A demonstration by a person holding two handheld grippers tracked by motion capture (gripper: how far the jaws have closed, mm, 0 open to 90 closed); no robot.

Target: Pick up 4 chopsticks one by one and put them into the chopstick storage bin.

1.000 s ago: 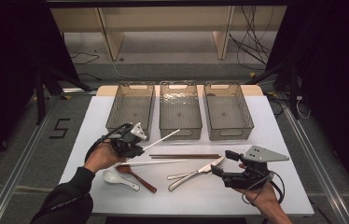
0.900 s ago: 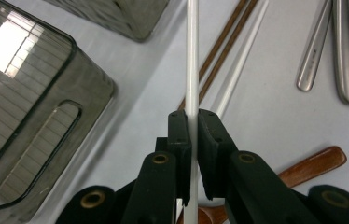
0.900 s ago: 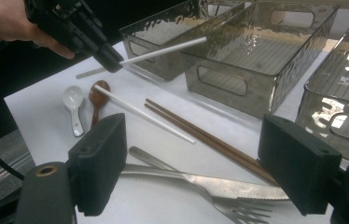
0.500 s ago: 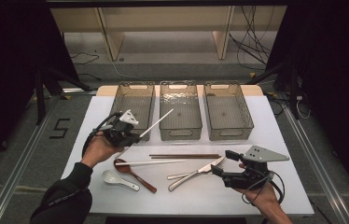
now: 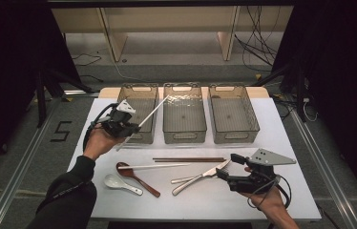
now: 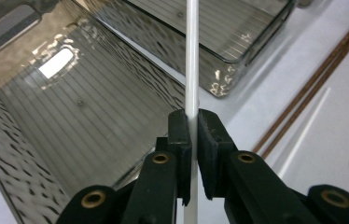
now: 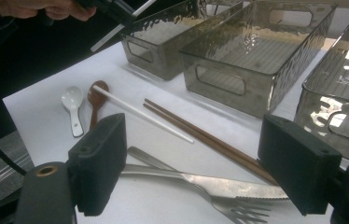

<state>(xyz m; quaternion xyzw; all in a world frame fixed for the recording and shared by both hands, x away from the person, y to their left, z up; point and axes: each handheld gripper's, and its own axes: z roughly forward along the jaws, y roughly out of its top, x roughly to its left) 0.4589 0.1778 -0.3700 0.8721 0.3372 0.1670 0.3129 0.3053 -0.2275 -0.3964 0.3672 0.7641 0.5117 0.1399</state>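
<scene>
The white chopstick (image 5: 149, 116) now sits higher and farther toward the upper left of the high view than a second ago: the left gripper (image 5: 128, 125) has lifted it off the counter (image 5: 281, 143) and carried it up over the leftmost bin (image 5: 138, 113). I judge this to be the carry step nearly finished, with only the release into a bin left. The left gripper's fingers (image 6: 180, 135) are closed tight on the stick near its lower third. Its long axis runs diagonally, low end at lower left near the bin's front wall, free tip pointing upper right toward the middle bin (image 5: 183, 112). The right gripper (image 5: 229, 168) waits at the lower right with its fingers wide apart, holding nothing, just by the knife (image 5: 198, 177) and fork (image 5: 188, 179). A second white chopstick (image 5: 160, 166) lies flat by the brown chopsticks (image 5: 188, 160).
</scene>
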